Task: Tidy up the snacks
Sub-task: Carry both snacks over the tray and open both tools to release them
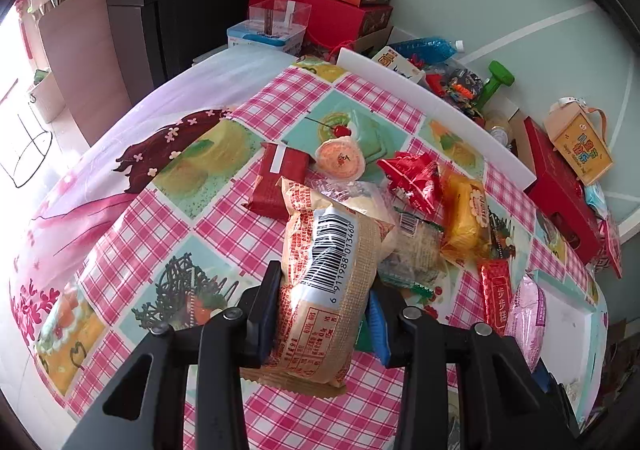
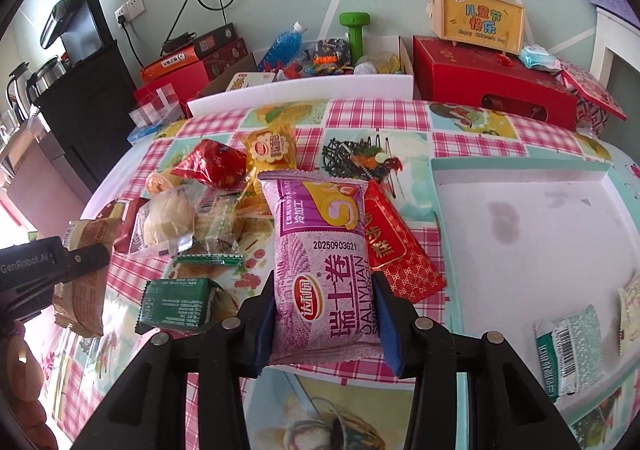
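Observation:
My left gripper (image 1: 324, 306) is shut on a tan snack packet (image 1: 324, 250) with a barcode, held clear of the checked tablecloth (image 1: 224, 234). Its black finger (image 2: 88, 256) and the same tan packet (image 2: 82, 290) show at the left of the right wrist view. My right gripper (image 2: 324, 314) is shut on a purple Swiss roll packet (image 2: 320, 246), both blue pads pressing its sides. Behind it lies a pile of snacks: a red crinkled bag (image 2: 212, 165), a yellow cake packet (image 2: 272, 149), a wrapped bun (image 2: 168, 221), a green packet (image 2: 176, 302) and a long red packet (image 2: 400, 250).
A white tray with a turquoise rim (image 2: 520, 167) lies on the right, with a green-and-white packet (image 2: 568, 354) and another packet (image 2: 630, 310) in it. Along the wall stand red gift boxes (image 2: 492, 81), a white box of toys (image 2: 304, 89), a green dumbbell (image 2: 354, 33) and a yellow carry box (image 2: 480, 19).

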Available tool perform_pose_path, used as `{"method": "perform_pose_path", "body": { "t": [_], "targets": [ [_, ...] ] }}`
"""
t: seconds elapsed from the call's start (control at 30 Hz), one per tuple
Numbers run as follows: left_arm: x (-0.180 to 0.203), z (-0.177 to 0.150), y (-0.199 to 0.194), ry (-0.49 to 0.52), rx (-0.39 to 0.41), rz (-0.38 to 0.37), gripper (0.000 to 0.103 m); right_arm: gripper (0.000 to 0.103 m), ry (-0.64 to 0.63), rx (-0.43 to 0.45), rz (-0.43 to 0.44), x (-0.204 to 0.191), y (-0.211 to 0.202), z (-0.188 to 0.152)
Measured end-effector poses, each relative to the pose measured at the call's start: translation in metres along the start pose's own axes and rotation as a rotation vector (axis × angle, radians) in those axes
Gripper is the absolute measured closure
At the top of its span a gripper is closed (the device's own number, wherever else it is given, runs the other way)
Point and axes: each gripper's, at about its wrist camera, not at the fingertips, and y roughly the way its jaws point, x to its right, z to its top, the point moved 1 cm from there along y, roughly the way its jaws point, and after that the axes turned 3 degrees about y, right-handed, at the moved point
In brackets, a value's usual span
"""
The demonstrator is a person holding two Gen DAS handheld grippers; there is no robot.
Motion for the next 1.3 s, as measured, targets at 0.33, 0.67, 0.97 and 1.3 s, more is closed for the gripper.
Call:
{"method": "perform_pose_path", "body": {
  "t": [0.33,0.67,0.97,1.3],
  "targets": [
    [0.046,-0.003,-0.016,0.115,0.037,-0.058,0.063,0.057,0.046,0.041,-0.018,0.022,-0.021,0.007],
    [0.141,-0.030,-0.023,0.333,0.025,-0.202,0.063,0.057,0.185,0.079,-0.158,0.105,-0.042,0.016],
    [0.223,-0.074,-0.020,0.491,-0.046,-0.342,0.063,0.057,0.297,0.103,-0.301,0.181,-0.062,0.012],
    [0.269,-0.100,0.005,0.558,-0.104,-0.405,0.063,0.057,0.386,0.085,-0.343,0.231,-0.064,0.000]
  ]
}}
